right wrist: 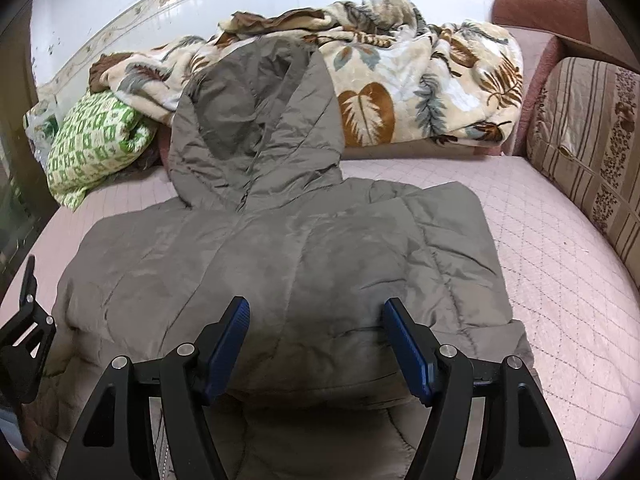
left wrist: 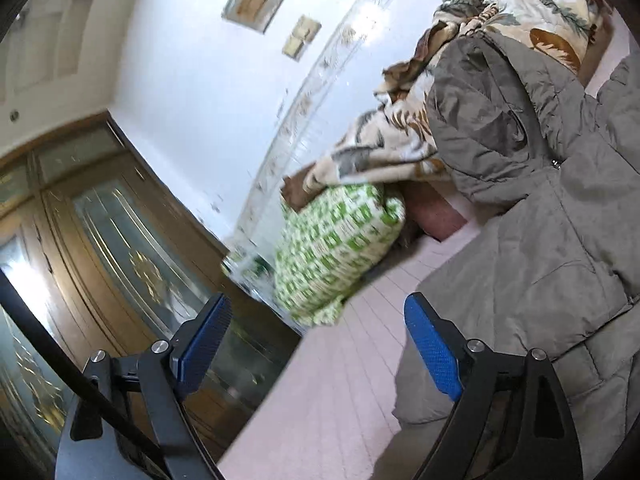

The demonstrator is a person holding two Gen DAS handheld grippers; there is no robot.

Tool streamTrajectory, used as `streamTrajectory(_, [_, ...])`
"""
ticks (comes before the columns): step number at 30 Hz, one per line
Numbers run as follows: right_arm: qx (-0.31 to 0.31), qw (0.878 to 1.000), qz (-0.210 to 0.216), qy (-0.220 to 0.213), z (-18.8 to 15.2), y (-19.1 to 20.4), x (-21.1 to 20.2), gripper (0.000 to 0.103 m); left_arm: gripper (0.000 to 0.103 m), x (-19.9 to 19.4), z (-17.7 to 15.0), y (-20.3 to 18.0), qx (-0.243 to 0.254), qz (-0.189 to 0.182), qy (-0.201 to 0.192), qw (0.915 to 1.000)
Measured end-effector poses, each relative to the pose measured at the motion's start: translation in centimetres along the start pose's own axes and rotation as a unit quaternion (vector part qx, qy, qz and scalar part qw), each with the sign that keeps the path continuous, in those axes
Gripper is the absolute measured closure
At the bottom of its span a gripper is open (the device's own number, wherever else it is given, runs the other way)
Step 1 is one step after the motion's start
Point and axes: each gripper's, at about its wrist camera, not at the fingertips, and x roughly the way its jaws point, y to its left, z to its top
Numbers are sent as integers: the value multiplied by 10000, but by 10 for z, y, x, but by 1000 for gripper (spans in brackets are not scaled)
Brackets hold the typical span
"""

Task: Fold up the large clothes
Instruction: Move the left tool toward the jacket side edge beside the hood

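A large grey-brown padded hooded coat [right wrist: 288, 264] lies flat on the pink quilted bed [right wrist: 560, 264], sleeves folded in, hood [right wrist: 256, 128] pointing to the far side. My right gripper [right wrist: 316, 312] is open and empty, hovering over the coat's lower middle. My left gripper [left wrist: 316, 312] is open and empty at the coat's left edge, over the bed's side; the coat [left wrist: 540, 240] fills the right of its view. The left gripper's black frame also shows in the right wrist view [right wrist: 28, 328] at the far left.
A leaf-patterned blanket [right wrist: 420, 80] is heaped at the far side of the bed, under the hood. A green-and-white bundle [right wrist: 96, 140] lies at the far left. A striped cushion [right wrist: 592, 152] stands at the right. A wooden glass-door cabinet [left wrist: 100, 240] stands beside the bed.
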Motion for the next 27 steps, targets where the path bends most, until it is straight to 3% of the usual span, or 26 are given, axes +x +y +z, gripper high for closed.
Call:
streamTrajectory(20, [-151,9984,-81,544,-11,-2,27,24,14,-8,3,-2,-74,-165,-35,9998])
streamTrajectory(27, [-99,9991,-59,406,-8,-4,21,24,14,2,-1,4,-233,-386,197,9988])
